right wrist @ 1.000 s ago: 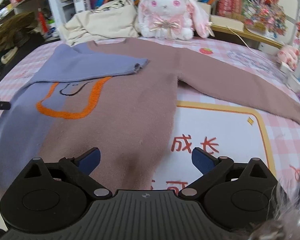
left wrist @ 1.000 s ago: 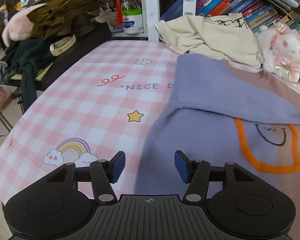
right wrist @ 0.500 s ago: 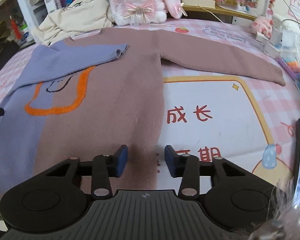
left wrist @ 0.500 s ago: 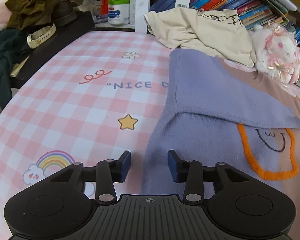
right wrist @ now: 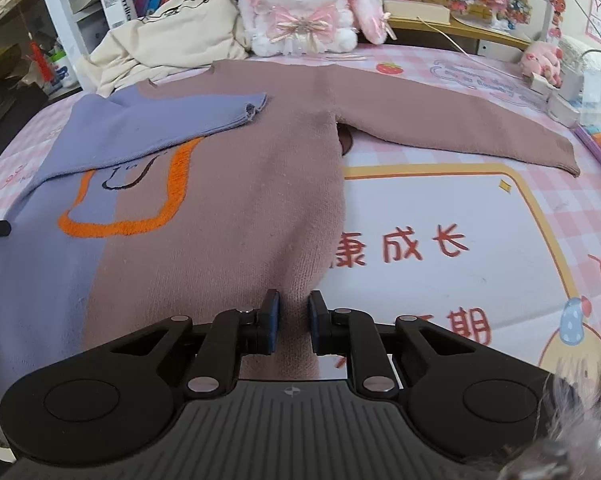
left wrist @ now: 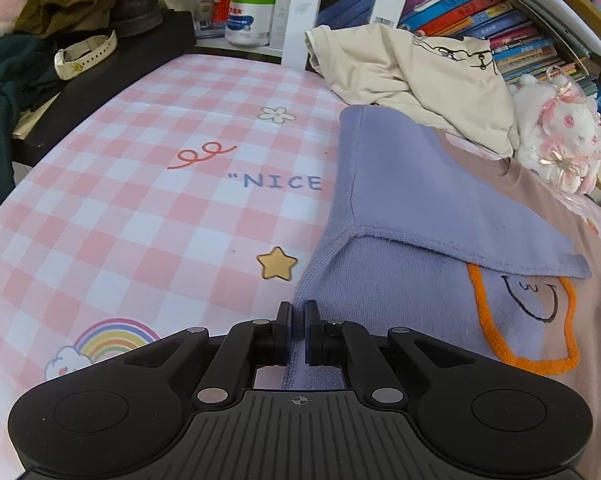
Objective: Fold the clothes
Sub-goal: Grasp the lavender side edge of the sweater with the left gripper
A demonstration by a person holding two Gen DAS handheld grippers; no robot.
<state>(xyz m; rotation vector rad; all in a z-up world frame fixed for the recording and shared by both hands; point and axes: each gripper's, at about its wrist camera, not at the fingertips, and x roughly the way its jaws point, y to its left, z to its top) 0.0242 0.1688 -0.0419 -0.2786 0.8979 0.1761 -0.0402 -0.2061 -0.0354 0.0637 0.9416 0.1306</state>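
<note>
- The bench (left wrist: pixel 148 168) is being covered by a pink checked cloth, printed with a rainbow, a star and "NICE" on the left side and a yellow-framed panel with red characters on the right.
- The sweater (right wrist: pixel 236 208) is being spread flat across the bench, lilac on its left part and brown on the rest, with an orange outline stitched on the chest.
- Its lilac sleeve (left wrist: pixel 440 200) is being kept folded over the chest, while the brown sleeve (right wrist: pixel 460 128) is lying stretched out to the right.
- A cream garment (left wrist: pixel 416 76) is being left crumpled at the far edge, just beyond the sweater's shoulder.
- A plush rabbit (right wrist: pixel 304 4) is being propped beside that garment, in front of shelved books (left wrist: pixel 480 12).
- The left tool (left wrist: pixel 297 322) has just been closing and is being held pinched on the sweater's lilac side edge near the hem.
- The right tool (right wrist: pixel 293 318) has just been closing too, and the brown hem corner is being gripped between its narrowed jaws.
</note>
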